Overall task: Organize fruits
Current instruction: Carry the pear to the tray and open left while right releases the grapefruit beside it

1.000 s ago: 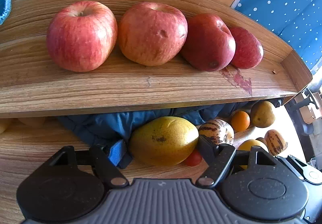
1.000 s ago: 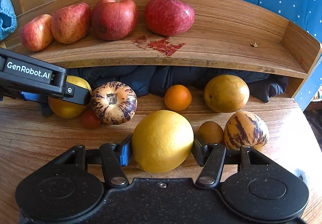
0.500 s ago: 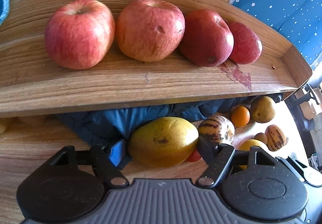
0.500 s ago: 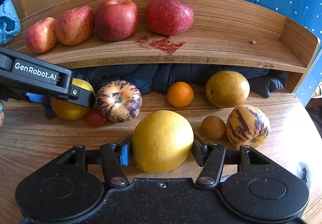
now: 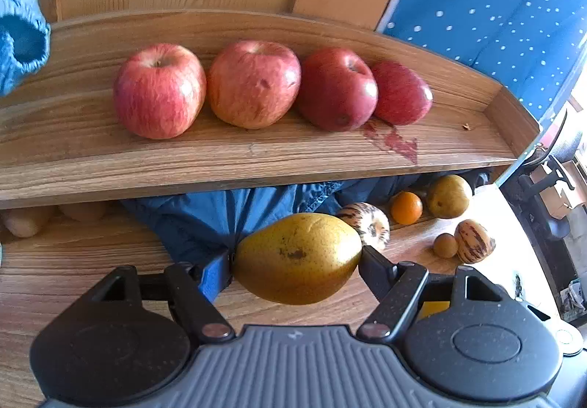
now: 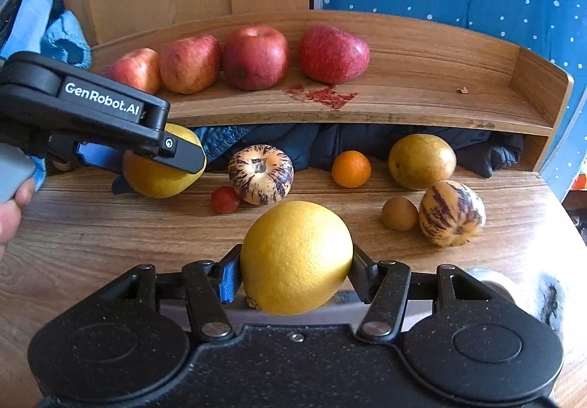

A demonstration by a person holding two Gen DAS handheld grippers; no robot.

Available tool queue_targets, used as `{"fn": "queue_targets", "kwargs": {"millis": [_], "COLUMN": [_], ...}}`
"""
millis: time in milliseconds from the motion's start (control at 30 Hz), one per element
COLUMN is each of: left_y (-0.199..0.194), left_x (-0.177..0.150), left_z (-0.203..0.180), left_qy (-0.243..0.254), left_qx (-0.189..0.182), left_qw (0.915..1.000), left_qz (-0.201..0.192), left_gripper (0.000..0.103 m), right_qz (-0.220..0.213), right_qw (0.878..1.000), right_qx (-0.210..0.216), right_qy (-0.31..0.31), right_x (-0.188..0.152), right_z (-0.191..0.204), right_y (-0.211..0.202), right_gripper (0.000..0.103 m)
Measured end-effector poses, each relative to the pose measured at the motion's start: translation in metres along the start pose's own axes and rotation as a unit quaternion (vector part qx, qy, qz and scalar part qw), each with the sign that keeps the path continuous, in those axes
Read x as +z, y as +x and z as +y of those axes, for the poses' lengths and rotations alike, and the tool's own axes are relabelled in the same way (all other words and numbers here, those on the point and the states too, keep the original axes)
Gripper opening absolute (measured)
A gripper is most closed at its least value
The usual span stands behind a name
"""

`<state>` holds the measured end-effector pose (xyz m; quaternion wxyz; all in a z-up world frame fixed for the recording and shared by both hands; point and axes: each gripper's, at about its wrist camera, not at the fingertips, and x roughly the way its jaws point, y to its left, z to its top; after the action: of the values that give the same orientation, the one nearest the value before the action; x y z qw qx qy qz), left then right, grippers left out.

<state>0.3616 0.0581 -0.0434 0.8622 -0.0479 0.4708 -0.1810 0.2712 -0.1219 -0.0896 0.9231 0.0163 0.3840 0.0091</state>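
Note:
My left gripper [image 5: 296, 261] is shut on a yellow-brown pear [image 5: 293, 254], held on its side above the wooden table [image 5: 73, 261]. In the right wrist view the same left gripper [image 6: 161, 155] and its pear [image 6: 157, 180] hang at the left, below the shelf edge. My right gripper [image 6: 295, 268] is shut on a large yellow citrus [image 6: 296, 254] over the table's front part. Several red apples [image 5: 253, 85] stand in a row on the left half of the raised wooden shelf [image 5: 256, 158].
On the table lie two striped melons [image 6: 260, 169] [image 6: 451, 213], a small orange [image 6: 351, 168], a brown pear [image 6: 422, 160], a small brown fruit [image 6: 400, 213] and a red tomato [image 6: 225, 199]. A blue jacket [image 5: 220, 213] is stuffed under the shelf. The shelf's right half [image 6: 440, 96] carries only a red stain [image 6: 323, 94].
Both grippers have risen and drawn back from the shelf with their fruit. The left pear has left the table and now hangs clear of the tomato and the striped melon.

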Motion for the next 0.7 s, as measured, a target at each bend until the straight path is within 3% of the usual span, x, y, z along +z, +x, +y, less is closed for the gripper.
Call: {"fn": "queue_targets", "kwargs": {"millis": [300,700], "left_y": [-0.010,-0.021], "left_x": [-0.042,-0.088], "left_z": [-0.018,-0.069], "left_qy": [0.000,0.058], "left_qx": [-0.017,-0.058], "left_qw": [0.9987,0.9922], "left_qz": [0.049,0.094], "left_gripper": [0.078,0.078], "right_qz": [-0.012,0.001], "right_qw": [1.000,1.000], "right_qx": [-0.001,-0.005], "right_qy": [0.003,0.010], "right_x": [-0.024,-0.075], "right_z": [-0.005,-0.024], "right_y": [-0.036,-0.104], "right_gripper": [0.060,0.060]}}
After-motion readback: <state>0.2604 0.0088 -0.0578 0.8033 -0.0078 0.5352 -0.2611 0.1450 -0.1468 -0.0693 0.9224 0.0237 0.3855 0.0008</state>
